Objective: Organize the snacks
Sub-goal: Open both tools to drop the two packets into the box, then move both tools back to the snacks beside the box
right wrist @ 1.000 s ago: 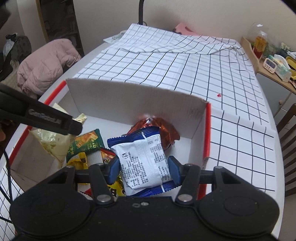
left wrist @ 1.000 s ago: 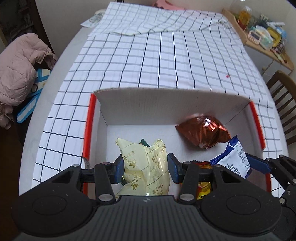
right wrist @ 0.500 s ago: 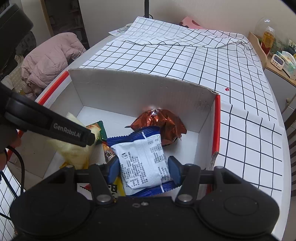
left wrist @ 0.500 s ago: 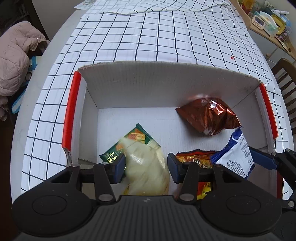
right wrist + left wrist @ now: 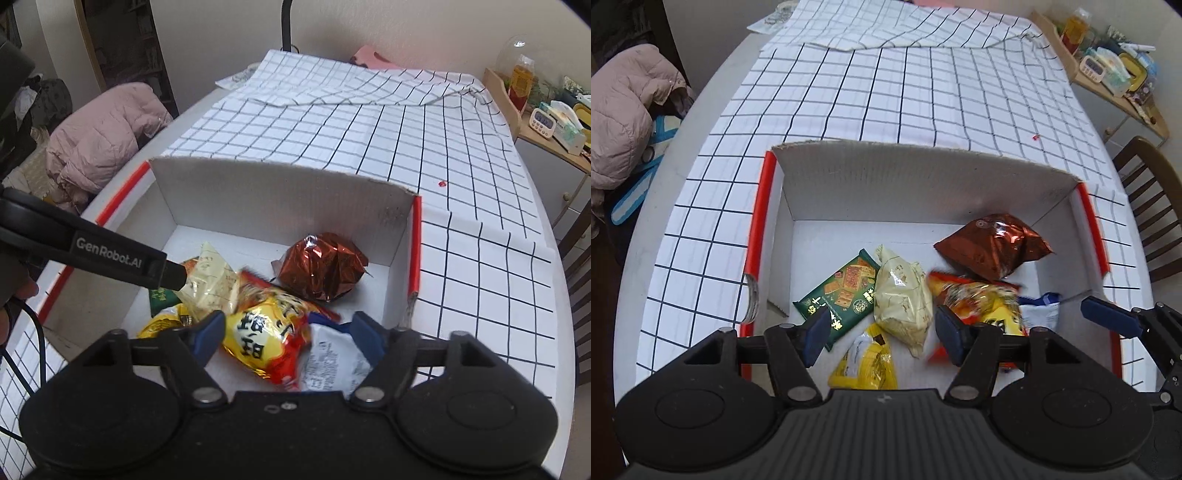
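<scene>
Left wrist: snacks (boxed)

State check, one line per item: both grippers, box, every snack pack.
left gripper: jaws just opened, pale yellow pack below, not gripped
right gripper: jaws just opened, nothing gripped
box: open-topped, upright on checked cloth
pale yellow pack: released, lying in box
blue-white pack: released, lying in box
brown foil pack: lying near far wall
green cracker pack: flat on floor
orange-yellow pack: lying in box
</scene>
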`<state>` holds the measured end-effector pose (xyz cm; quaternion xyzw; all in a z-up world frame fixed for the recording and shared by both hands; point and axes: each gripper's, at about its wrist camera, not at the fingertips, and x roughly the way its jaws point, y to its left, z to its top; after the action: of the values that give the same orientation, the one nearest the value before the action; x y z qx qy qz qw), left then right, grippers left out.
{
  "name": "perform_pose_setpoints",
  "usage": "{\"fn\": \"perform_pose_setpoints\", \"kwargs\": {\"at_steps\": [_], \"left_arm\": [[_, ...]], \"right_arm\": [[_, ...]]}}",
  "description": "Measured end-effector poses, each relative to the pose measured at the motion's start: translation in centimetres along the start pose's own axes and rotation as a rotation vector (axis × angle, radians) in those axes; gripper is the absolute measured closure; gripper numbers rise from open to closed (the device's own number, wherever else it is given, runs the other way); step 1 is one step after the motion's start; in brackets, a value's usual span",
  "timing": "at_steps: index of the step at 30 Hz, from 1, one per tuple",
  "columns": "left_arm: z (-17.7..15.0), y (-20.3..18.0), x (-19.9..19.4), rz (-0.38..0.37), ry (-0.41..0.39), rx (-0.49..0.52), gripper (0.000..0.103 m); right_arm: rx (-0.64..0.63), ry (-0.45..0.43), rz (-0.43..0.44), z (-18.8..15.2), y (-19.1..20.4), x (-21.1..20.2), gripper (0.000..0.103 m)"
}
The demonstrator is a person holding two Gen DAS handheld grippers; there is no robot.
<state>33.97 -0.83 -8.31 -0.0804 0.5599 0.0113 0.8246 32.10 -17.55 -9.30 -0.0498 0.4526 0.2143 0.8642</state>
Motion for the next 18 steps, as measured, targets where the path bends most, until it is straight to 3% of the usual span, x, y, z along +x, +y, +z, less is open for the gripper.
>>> {"fn": "perform_pose_setpoints", "kwargs": {"at_steps": [10,18], "left_arm": [[-2.1,0.0,-4.8,-0.055,-0.078,0.035,0.041],[-4.4,0.0,-8.9,-0.103,-0.149,0.069,0.034]], "right_arm": [[0.030,-0.074,0.036,-1.0,0.3,-4.8,0.018],[0.046,-0.129,0.057,-2.1,1.3,-8.4,0.016]]}}
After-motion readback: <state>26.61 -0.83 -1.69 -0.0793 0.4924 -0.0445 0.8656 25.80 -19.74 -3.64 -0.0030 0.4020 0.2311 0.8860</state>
